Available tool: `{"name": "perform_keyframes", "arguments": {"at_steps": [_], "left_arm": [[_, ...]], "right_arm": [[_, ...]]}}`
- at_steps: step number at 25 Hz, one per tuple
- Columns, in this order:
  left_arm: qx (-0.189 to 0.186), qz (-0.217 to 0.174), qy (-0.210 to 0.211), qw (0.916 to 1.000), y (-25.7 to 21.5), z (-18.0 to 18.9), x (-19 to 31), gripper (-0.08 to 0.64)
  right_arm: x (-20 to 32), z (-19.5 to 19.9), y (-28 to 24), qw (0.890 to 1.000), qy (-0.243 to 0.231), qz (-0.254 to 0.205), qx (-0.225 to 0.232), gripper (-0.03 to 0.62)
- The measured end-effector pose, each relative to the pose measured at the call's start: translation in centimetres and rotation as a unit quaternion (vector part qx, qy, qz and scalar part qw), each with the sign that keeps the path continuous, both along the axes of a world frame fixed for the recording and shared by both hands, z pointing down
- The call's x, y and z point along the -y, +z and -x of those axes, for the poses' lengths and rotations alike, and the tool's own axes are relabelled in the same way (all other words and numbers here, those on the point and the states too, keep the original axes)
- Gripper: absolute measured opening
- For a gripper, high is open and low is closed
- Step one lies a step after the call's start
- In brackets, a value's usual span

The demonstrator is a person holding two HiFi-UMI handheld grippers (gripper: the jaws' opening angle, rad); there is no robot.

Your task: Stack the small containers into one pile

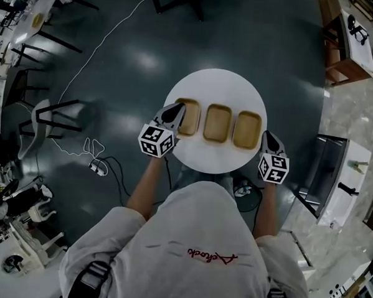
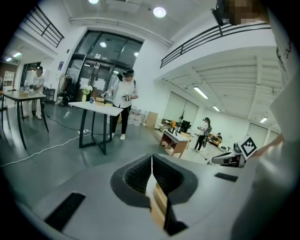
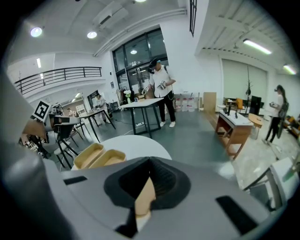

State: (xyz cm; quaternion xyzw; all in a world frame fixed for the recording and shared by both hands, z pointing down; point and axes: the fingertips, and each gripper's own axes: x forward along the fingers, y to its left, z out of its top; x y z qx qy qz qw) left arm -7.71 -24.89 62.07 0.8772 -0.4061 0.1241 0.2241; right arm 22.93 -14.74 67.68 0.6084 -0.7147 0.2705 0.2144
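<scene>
Dark grey-green flooring (image 1: 242, 36) spreads under a round white table (image 1: 218, 84), with a pale cable (image 1: 98, 41) trailing across the floor to the left. On the table three shallow tan containers lie side by side in one row, none stacked: the left container (image 1: 189, 120), the middle container (image 1: 218, 122) and the right container (image 1: 247, 130), each just beside the next.

From the head view, the left gripper (image 1: 176, 110) sits at the table's left edge, its dark tip overlapping the outer rim of the left container; whether it touches that rim cannot be told. Its marker cube (image 1: 156, 140) hangs off the table edge. The right gripper (image 1: 268, 138) is at the table's right rim, just beside the right container, with its own marker cube (image 1: 273, 168) below it.

In the left gripper view the ribbed fingers (image 2: 136, 176) are pressed together at the tips and pinch nothing; a tan container wall shows through the slit beneath them. The right gripper view shows its fingers (image 3: 164, 180) likewise pressed together and empty, tan showing through the gap below, and two of the containers resting on the white tabletop to the left.

Farther off, a person in a white top (image 3: 159, 89) stands at a long white desk (image 3: 140, 104) before tall glass doors.
</scene>
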Motion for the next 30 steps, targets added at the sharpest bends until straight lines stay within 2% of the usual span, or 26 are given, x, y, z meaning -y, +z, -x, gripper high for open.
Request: {"name": "perform_keyframes", "arguments": {"at_steps": [9, 14, 17, 23, 30], "left_arm": [[0.009, 0.03, 0.004, 0.9995, 3.6, 0.0, -1.6, 0.017], [0.013, 0.043, 0.0, 0.999, 5.0, 0.4, -2.5, 0.017], [0.012, 0.048, -0.004, 0.9987, 5.5, 0.4, -2.7, 0.017], [0.013, 0.056, -0.007, 0.9983, 6.1, 0.2, -3.1, 0.017], [0.014, 0.061, -0.011, 0.998, 6.4, 0.5, -3.1, 0.017]], "right_arm": [[-2.4, 0.8, 4.9, 0.998, -0.002, 0.055, 0.013, 0.02], [-3.3, 0.5, 7.5, 0.996, 0.014, 0.088, 0.015, 0.025], [-3.3, -0.1, 9.1, 0.993, 0.033, 0.11, 0.028, 0.11], [-3.3, -0.7, 11.3, 0.989, 0.045, 0.139, 0.035, 0.109], [-3.2, -0.6, 12.2, 0.987, 0.051, 0.149, 0.036, 0.076]]}}
